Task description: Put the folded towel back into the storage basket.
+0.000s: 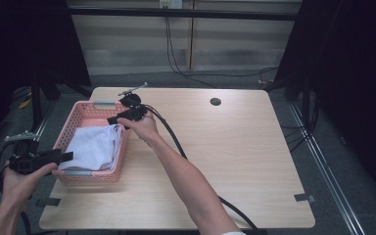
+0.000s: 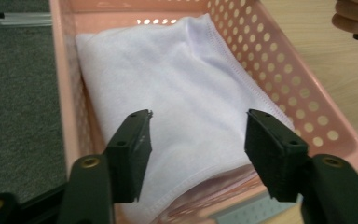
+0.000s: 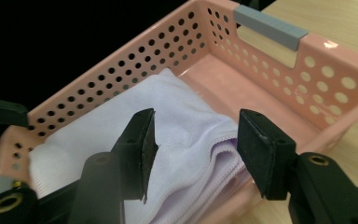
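the white towel lies folded in the pink basket, filling the near two thirds of its floor; the far end of the basket floor is bare. in the left gripper view the towel reaches almost from one long wall to the other, its stitched hem running along the right-hand wall and curling over the near end wall. in the right gripper view the towel shows stacked folded layers at the edge nearest the camera, and the basket has a grey handle strip on the rim of its far end wall.

the basket sits at the left edge of the counter, its left wall about level with that edge and its near end short of the front edge. to its right the counter is open wood as far as the right edge, with only a small round hole near the back.

the left gripper is held off the counter's left edge, its tips at the basket's near left corner. its jaws stand wide apart with nothing between them, and the towel lies beyond them.

the right gripper hovers over the basket's right wall towards the far end, pointing left and down at the towel's far right corner. its jaws are also spread wide and hold nothing; whether a tip brushes the cloth is hard to tell from these angles. its cable trails back along the person's forearm across the counter to the front edge.
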